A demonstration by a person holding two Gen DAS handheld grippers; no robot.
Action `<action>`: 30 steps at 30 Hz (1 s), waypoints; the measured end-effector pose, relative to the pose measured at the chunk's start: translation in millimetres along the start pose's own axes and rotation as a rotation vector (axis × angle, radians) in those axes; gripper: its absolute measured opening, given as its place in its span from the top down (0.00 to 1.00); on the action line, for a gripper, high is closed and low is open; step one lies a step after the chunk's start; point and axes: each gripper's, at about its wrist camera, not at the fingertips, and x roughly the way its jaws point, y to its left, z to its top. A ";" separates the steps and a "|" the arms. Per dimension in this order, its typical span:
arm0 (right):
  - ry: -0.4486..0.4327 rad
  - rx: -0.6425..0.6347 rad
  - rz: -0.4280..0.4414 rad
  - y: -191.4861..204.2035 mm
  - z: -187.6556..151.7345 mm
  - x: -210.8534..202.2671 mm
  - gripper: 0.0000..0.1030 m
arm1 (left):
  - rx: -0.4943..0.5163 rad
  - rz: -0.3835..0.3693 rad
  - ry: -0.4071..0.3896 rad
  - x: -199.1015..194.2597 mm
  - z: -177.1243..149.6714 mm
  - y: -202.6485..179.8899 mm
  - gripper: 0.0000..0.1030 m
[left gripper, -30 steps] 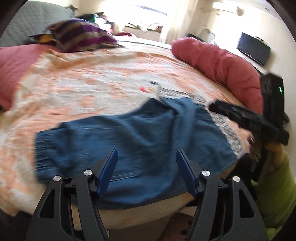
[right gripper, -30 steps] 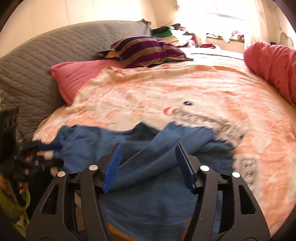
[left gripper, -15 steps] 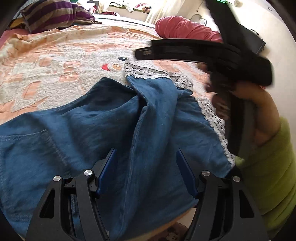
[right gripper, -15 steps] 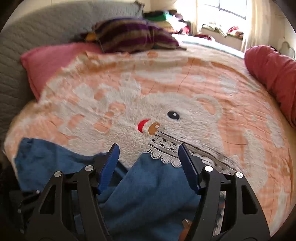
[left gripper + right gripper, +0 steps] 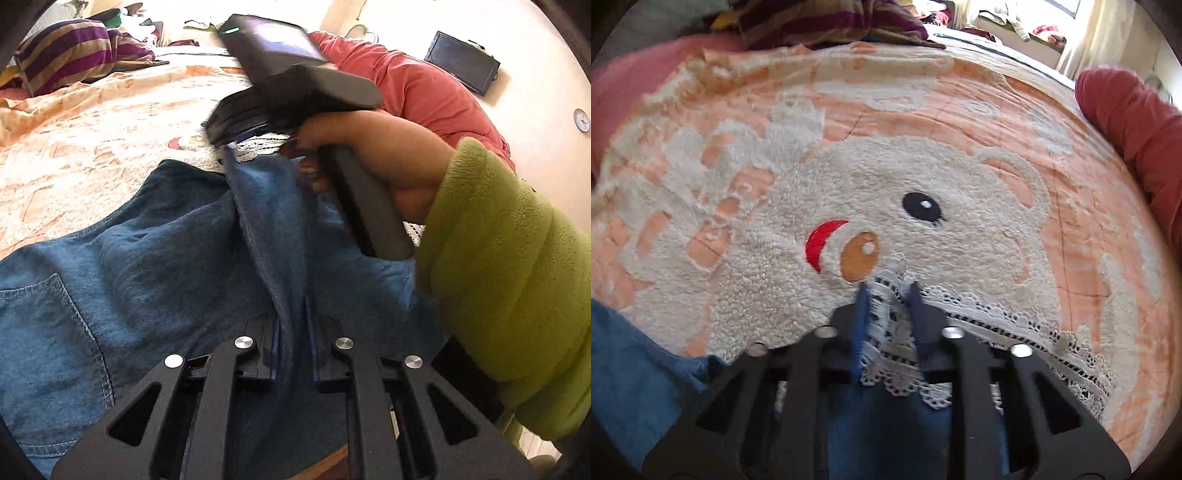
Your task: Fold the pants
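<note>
The left hand-held gripper (image 5: 293, 343) is low in its view, its two blue fingers (image 5: 275, 347) nearly together, pinching a ridge of cloth. The right hand-held gripper (image 5: 888, 314) likewise has its fingers (image 5: 860, 317) drawn close around lace. A bare right hand (image 5: 373, 147) in a green sleeve grips its handle.

Daylight floods both views from a window (image 5: 1015, 22) at the far side, blowing out the upper background to white glare. Fisheye distortion bends the edges, and dark vignette fills the corners. Motion blur smears the right gripper (image 5: 221, 129) in the left view; the lace hem (image 5: 905, 332) looks soft. Shadows are mild and diffuse.
</note>
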 end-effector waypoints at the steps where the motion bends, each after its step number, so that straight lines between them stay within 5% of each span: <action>1: -0.015 0.042 0.028 -9.9 -2.0 -7.3 0.95 | -0.004 -0.004 -0.002 -1.5 -0.4 0.7 0.89; 9: -0.165 0.250 0.111 -82.0 -35.8 -88.3 0.95 | 0.001 0.037 -0.043 -9.2 1.9 6.0 0.89; 15: -0.262 0.373 0.141 -120.5 -91.1 -152.0 0.95 | 0.067 0.120 -0.098 -22.7 8.2 4.8 0.96; 23: -0.257 0.461 0.148 -125.6 -189.1 -204.4 0.95 | 0.164 0.102 -0.115 -42.7 -2.2 -6.8 0.97; 30: -0.199 0.452 0.155 -111.6 -239.8 -215.7 0.95 | 0.211 0.104 -0.079 -46.0 -25.9 -19.9 0.97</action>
